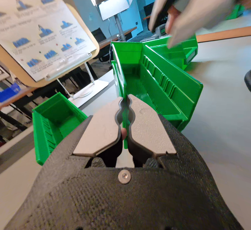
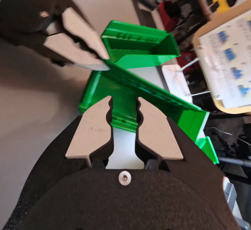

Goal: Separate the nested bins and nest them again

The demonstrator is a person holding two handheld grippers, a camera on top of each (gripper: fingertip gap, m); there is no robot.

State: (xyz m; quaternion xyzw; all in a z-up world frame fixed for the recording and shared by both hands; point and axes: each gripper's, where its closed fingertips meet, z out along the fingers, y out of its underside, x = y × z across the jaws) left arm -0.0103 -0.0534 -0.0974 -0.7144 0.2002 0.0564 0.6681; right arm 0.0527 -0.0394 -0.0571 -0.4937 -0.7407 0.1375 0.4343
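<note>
The long green bin (image 1: 156,87) sits on the pale counter (image 1: 224,101), and our left tongs (image 1: 125,109) are clamped on its near side wall, the thin green edge pinched between the two grey fingers (image 1: 103,125). We hold these tongs low and level, pointing along the length of the bin. A second, shorter green bin (image 1: 54,119) lies apart on the counter to the left, open side up. Behind the long bin, a third green bin (image 1: 180,52) rests just beside its far end.

Our right tongs (image 2: 124,109) hang above the long bin (image 2: 122,98), tilted down toward it, with a clear gap between the fingers and nothing in them. In the left wrist view the right tongs (image 1: 169,33) appear blurred at the upper right, above the far bins. From the right wrist view we see the left tongs (image 2: 104,63) coming in from the upper left, their tips closed on the bin wall, with the shorter bin (image 2: 135,47) beyond.

An instruction board (image 1: 44,33) on a stand leans at the counter's edge.
</note>
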